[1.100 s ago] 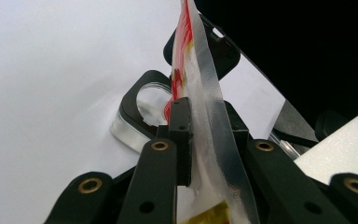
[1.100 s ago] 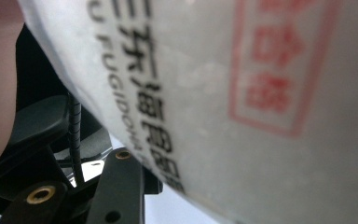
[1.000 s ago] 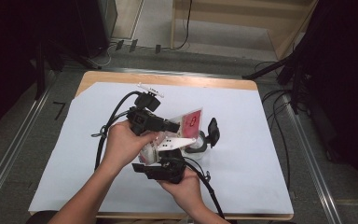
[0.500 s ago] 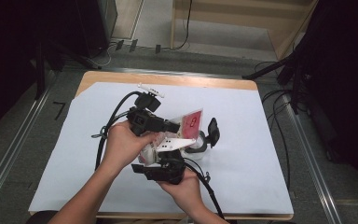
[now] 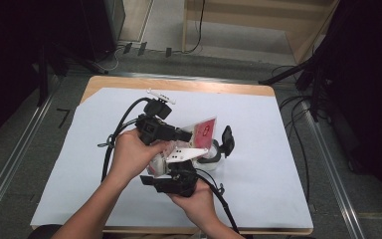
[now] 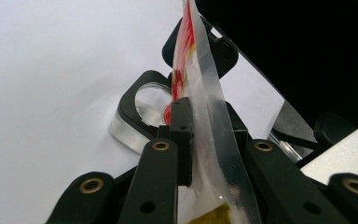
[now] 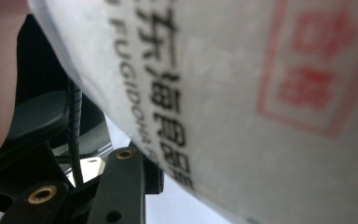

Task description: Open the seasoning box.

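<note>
Compared with the pictures from the last second, the high view shows no change. Both hands sit where they were over the white-covered surface (image 5: 278, 149), and the packet between them has neither shifted nor turned. My reading is that this is a steady hold, with the tear or pour not yet begun.

The left gripper (image 5: 185, 135) comes in from the near left and is clamped on the packet (image 5: 203, 131). In the left gripper view its jaws are closed flat against the clear sealed edge strip (image 6: 214, 107), one on each face. The right gripper (image 5: 180, 170) sits below and nearer the person, under the packet's white end. In the right gripper view the printed white face (image 7: 242, 93) lies across the camera and hides one jaw, so I cannot tell whether that gripper is pinching the packet or only supporting it.

The packet is held clear of the surface. Its long axis runs from the white end, near the person, up and away to the red end, which points to the far right. That red end hangs just above a clear container (image 5: 210, 158), whose black lid (image 5: 227, 139) stands open. The packet is seen edge-on from the left gripper, so its flat faces are roughly upright.
</note>
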{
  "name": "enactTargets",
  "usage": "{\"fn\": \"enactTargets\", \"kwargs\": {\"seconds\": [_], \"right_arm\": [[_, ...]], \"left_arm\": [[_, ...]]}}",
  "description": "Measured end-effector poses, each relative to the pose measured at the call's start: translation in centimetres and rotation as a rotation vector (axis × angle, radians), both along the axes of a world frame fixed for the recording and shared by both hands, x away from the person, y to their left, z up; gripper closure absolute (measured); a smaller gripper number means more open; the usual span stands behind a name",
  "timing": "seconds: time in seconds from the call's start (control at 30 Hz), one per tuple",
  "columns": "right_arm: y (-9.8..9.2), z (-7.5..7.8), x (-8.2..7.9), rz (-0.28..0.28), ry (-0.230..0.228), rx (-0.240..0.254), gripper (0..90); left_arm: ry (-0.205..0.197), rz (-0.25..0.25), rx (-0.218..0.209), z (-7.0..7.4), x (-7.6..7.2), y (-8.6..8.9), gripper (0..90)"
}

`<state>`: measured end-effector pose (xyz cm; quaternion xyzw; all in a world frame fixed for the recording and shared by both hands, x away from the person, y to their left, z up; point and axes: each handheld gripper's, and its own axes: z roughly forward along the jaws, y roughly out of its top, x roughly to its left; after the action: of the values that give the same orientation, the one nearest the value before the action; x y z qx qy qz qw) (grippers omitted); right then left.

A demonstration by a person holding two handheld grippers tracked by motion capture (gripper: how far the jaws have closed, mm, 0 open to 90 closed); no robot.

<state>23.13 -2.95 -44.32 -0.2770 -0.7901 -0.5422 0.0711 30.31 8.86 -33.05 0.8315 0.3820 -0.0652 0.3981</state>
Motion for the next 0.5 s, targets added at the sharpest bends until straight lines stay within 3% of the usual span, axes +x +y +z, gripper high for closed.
{"fn": "enactTargets", "kwargs": {"seconds": [0.5], "right_arm": [[-0.04,0.13,0.02,0.001,0.017,0.003,62.2]], "left_arm": [[-0.002,-0.005,0.014,0.03,0.06,0.07,80.4]]}}
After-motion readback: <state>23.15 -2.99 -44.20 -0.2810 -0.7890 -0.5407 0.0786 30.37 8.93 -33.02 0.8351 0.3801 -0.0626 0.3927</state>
